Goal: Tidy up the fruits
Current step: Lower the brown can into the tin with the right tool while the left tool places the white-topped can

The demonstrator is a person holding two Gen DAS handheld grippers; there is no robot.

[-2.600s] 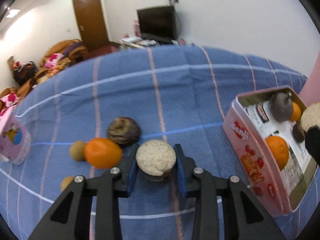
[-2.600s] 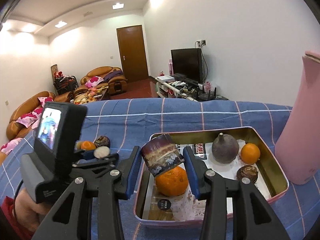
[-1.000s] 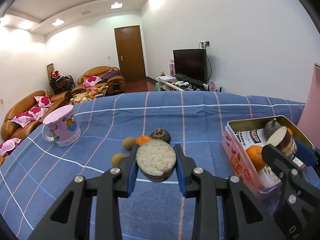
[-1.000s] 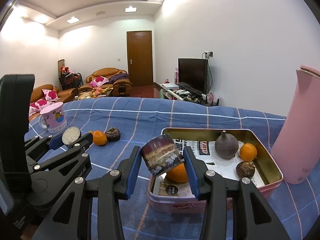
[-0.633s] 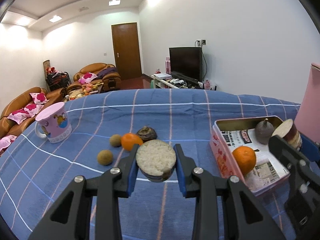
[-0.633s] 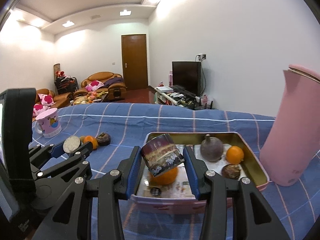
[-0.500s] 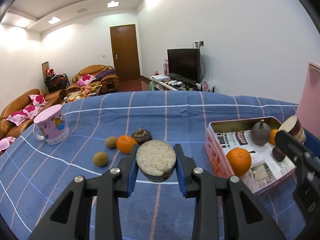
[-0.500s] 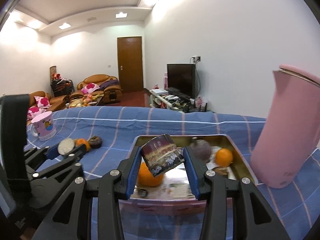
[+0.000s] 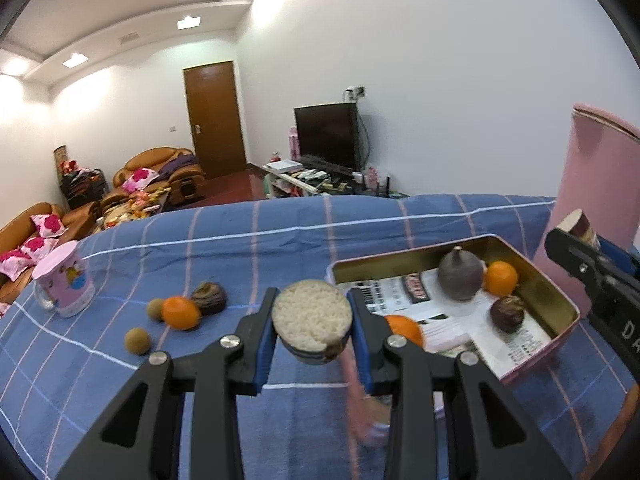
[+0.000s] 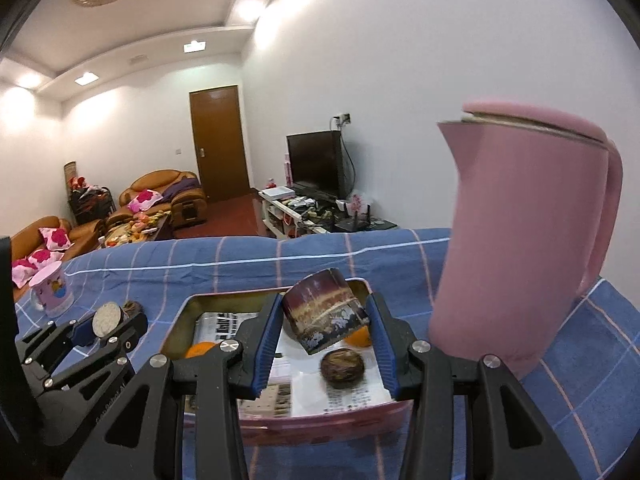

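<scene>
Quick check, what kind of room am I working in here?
Most likely a home living room: sofas with cushions, a TV on a low stand, and a table under a blue checked cloth.

You are working in a bright, evenly lit room: recessed rectangular ceiling lights (image 9: 188,22) glow overexposed up and left of your claws, bleaching the white wall around them. Shadows under the small round fruits on the blue checked tablecloth (image 9: 240,248) are soft and faint. Both fisheye views bend straight lines strongly and end in black corners. The near pink rim of the rectangular metal tin (image 9: 532,368), just past your left claw's fingers, smears with motion blur, and so does the tall pink plastic jug (image 10: 516,240) right of your right claw.
</scene>
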